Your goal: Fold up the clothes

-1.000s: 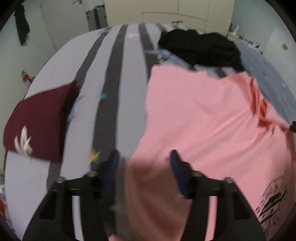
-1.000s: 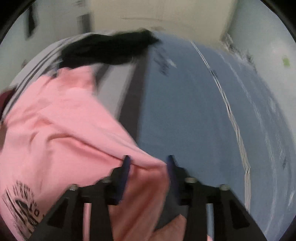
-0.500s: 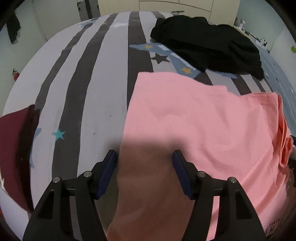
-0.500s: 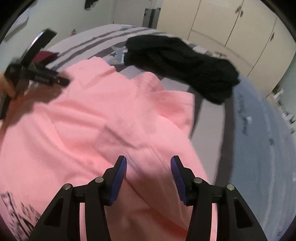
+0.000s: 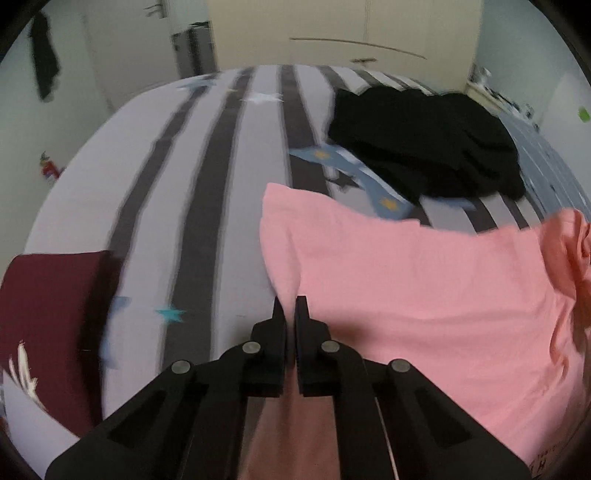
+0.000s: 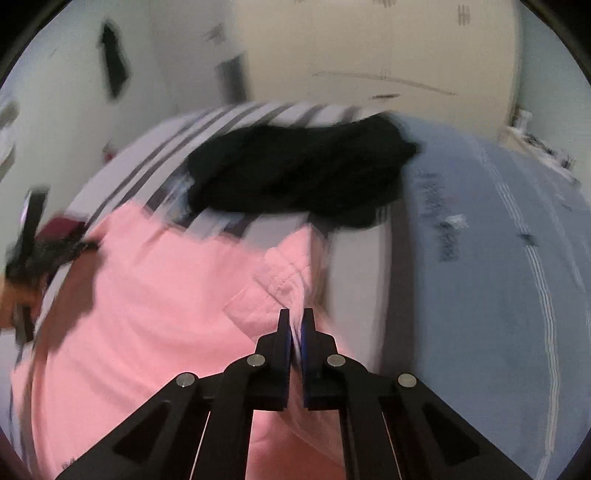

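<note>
A pink T-shirt (image 5: 424,288) lies spread on the striped bed sheet (image 5: 192,184). My left gripper (image 5: 290,306) is shut, its tips pinching the shirt's left edge, with pink cloth running up from between the fingers. In the right wrist view the same shirt (image 6: 155,295) fills the lower left. There my right gripper (image 6: 295,319) is shut on its right side, just below a folded sleeve (image 6: 284,269). The left gripper (image 6: 29,236) and a hand (image 6: 11,291) show blurred at that view's left edge.
A crumpled black garment (image 5: 424,147) lies beyond the pink shirt. A folded maroon garment (image 5: 48,306) sits at the left of the bed. A blue-grey cover (image 6: 480,258) spreads to the right. Cream wardrobe doors (image 5: 351,33) stand behind the bed.
Both grippers stood open over the pink shirt half a second ago; now both have closed on its cloth. The right view has swung right, and the shirt's edges are gathered.
</note>
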Demonstrator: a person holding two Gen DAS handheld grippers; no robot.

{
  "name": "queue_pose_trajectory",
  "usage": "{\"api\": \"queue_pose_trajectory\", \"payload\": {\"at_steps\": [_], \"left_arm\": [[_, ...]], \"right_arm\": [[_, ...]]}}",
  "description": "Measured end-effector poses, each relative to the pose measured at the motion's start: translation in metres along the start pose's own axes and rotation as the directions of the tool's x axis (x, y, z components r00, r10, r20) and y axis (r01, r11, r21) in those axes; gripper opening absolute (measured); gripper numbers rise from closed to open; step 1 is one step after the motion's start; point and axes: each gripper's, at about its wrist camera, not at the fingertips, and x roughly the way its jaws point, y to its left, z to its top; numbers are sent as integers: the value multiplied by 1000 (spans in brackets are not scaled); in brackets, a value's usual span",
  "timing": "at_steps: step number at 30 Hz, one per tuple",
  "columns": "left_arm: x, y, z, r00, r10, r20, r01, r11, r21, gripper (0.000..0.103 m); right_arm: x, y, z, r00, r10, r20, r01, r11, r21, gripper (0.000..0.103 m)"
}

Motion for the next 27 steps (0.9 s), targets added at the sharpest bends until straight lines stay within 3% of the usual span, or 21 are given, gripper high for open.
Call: {"api": "queue_pose_trajectory", "payload": {"at_steps": [5, 9, 14, 19, 24, 27], "left_arm": [[2, 37, -8, 996, 68, -49, -72, 995, -75, 3], [9, 47, -18, 995, 64, -76, -72, 991, -111, 3], [20, 38, -11, 995, 48, -84, -59, 990, -126, 7], [25, 44, 1, 998, 6, -63, -17, 984, -178, 47], [42, 48, 16, 995, 51, -80, -60, 991, -121, 45], [50, 47, 25, 995, 42, -87, -50, 995, -89, 13]], "right_arm": [[8, -76, 27, 981, -196, -14, 196, 971, 136, 3], [37, -116, 42, 962, -256, -95, 269, 950, 160, 3], [72, -116, 40, 939, -284, -192, 304, 949, 85, 3], [89, -125, 20, 934, -270, -235, 307, 942, 137, 3], [97, -128, 9, 934, -260, -245, 301, 942, 147, 3], [101, -129, 8, 933, -259, -248, 303, 940, 159, 3]]}}
